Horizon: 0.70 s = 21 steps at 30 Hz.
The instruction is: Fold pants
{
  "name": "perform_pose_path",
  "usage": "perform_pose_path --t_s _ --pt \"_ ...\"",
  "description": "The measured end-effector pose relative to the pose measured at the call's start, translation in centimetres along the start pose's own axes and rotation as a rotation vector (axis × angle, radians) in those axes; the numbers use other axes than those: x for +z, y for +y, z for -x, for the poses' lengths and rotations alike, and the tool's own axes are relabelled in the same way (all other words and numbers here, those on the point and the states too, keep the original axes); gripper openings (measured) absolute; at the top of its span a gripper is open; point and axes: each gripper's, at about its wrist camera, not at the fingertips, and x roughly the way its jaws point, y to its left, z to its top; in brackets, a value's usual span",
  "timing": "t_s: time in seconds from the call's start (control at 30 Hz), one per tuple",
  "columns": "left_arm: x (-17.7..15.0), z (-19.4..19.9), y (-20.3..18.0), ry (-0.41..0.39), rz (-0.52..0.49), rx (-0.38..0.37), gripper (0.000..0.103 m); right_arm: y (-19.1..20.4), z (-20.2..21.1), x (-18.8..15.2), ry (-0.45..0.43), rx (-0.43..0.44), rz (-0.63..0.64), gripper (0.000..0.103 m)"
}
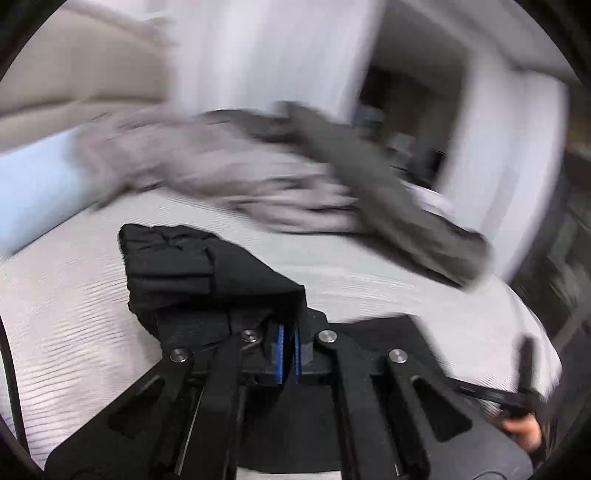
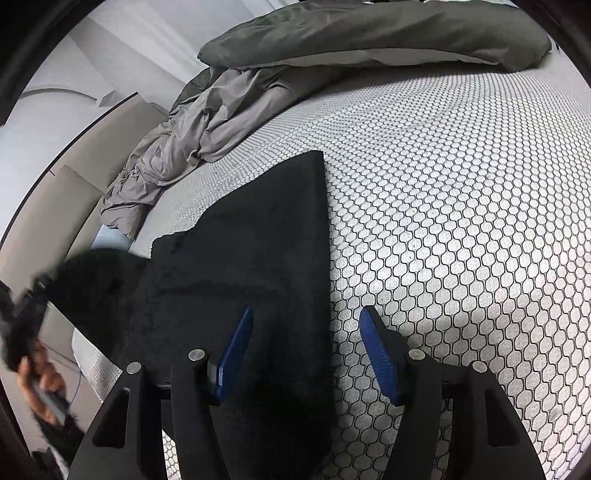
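The pants [image 2: 251, 258] are partly folded on the bed [image 2: 461, 221]. One end is clamped in the closed left hand-held gripper [image 1: 289, 352]; the right hand-held gripper [image 2: 306, 354] stands half-open, empty, astride the edge. Folding remains.

Patterned mattress [image 2: 461, 221], black pants [image 2: 258, 240], grey bedding [image 2: 192, 147], pillow [image 2: 369, 33]
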Motion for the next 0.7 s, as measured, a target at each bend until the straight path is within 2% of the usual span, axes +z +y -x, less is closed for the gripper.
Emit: perform_pose_path --t_s 0.07,0.1,0.13,0.17,0.2,0.27,0.3,0.33,0.47,0.5,0.53,0.57,0.6,0.67,0.7 --pt "-0.9 -2.3 -6.1 0.037 -0.078 -0.121 0.001 -0.2 0.5 0.0 -0.012 -0.004 0.005 0.062" --pt "-2.2 -4.0 -9.6 0.081 -0.120 -0.192 0.002 -0.4 0.7 0.0 -0.017 -0.009 0.004 0.062" --pt "-3.4 -5.6 -12.1 0.132 -0.160 -0.237 0.012 -0.8 1.0 0.0 -0.022 -0.014 -0.003 0.062" --pt "-5.4 -7.8 -14.7 0.222 -0.220 -0.302 0.033 -1.1 1.2 -0.1 -0.024 -0.017 -0.009 0.062" --pt "-8.5 -10.5 -17.1 0.355 -0.291 -0.371 0.043 -1.6 1.5 -0.1 -0.027 -0.023 -0.016 0.062" --pt "-12.1 -13.2 -17.9 0.473 -0.310 -0.346 0.046 -2.5 2.1 -0.3 -0.033 -0.046 -0.026 0.062" --pt "-13.8 -14.4 -17.6 0.539 -0.297 -0.321 0.046 -2.9 2.4 -0.4 -0.035 -0.055 -0.030 0.062" --pt "-14.7 -14.6 -17.1 0.575 -0.275 -0.329 0.046 -3.3 2.7 -0.4 -0.038 -0.058 -0.033 0.062" --pt "-13.0 -11.9 -15.1 0.497 -0.267 -0.374 0.048 -4.1 4.3 -0.7 -0.061 -0.058 -0.034 0.062" --pt "-12.0 -10.9 -14.0 0.457 -0.250 -0.380 0.050 -3.9 4.7 -0.7 -0.068 -0.047 -0.027 0.062" --pt "-11.2 -10.2 -13.0 0.424 -0.236 -0.374 0.058 -3.7 4.9 -0.7 -0.073 -0.033 -0.020 0.062" --pt "-10.9 -9.8 -12.4 0.400 -0.228 -0.361 0.063 -3.4 5.1 -0.7 -0.077 -0.008 -0.010 0.062" --pt "-10.2 -9.5 -10.7 0.361 -0.212 -0.315 0.064 -3.1 5.2 -0.8 -0.076 0.019 0.001 0.062" --pt "-9.1 -9.9 -7.5 0.345 -0.181 -0.254 0.064 -2.1 5.2 -0.9 -0.067 0.087 0.020 0.062" --pt "-8.7 -10.6 -5.6 0.346 -0.146 -0.200 0.064 -1.6 5.1 -1.0 -0.059 0.117 0.027 0.062"
